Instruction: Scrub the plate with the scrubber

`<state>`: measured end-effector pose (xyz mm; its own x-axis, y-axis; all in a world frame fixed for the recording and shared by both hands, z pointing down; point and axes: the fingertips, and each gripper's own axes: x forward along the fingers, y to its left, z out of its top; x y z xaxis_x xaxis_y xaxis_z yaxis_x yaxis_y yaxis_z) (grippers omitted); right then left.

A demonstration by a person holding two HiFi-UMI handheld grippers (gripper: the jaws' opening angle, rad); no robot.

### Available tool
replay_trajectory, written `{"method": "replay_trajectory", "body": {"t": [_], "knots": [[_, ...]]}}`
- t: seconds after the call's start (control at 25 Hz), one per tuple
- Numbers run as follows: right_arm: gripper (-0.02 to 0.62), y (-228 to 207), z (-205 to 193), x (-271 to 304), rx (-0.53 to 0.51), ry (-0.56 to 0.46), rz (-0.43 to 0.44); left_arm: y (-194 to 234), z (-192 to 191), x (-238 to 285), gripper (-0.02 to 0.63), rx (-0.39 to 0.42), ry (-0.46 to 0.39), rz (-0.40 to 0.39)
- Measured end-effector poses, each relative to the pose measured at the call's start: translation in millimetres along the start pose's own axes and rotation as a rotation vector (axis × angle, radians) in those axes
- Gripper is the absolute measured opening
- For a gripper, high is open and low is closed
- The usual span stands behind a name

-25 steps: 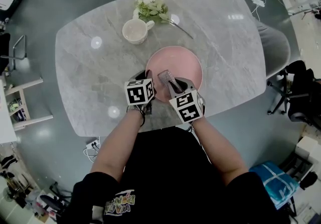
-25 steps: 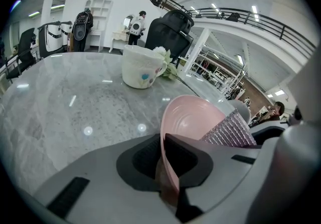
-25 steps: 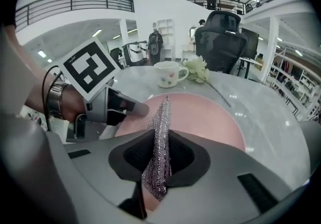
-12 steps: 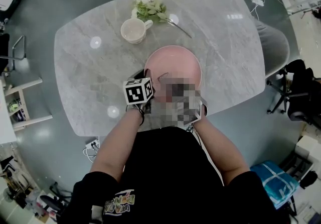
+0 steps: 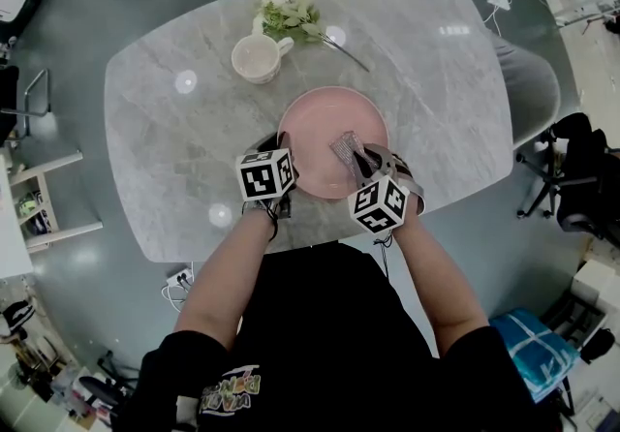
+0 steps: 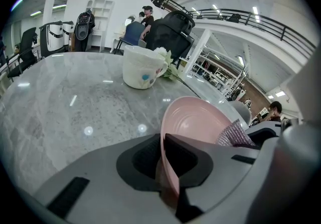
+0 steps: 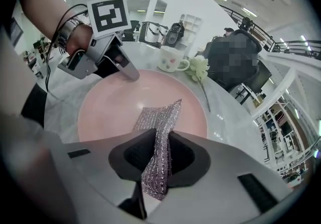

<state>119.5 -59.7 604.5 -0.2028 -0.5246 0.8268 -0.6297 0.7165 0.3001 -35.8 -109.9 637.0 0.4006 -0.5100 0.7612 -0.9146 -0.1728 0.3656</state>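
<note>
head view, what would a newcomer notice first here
The pink plate sits on the person's side of the grey marble table, with the left gripper clamped on its left rim. The right gripper holds a glittery silver scrubber over the plate's right half. Behind stand a white cup and a flower bunch.

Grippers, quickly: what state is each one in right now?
Left gripper: shut on the rim of the pink plate.
Right gripper: shut on the silver mesh scrubber.
</note>
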Motion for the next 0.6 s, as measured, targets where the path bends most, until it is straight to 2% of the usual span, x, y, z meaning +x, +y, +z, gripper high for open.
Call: {"method": "replay_trajectory", "body": {"t": [0.6], "knots": [[0.078,-52.7,-6.4,13.0,-0.109,0.057,-0.124,0.5,0.0,1.2,0.04,0.007,0.005,-0.003]]}}
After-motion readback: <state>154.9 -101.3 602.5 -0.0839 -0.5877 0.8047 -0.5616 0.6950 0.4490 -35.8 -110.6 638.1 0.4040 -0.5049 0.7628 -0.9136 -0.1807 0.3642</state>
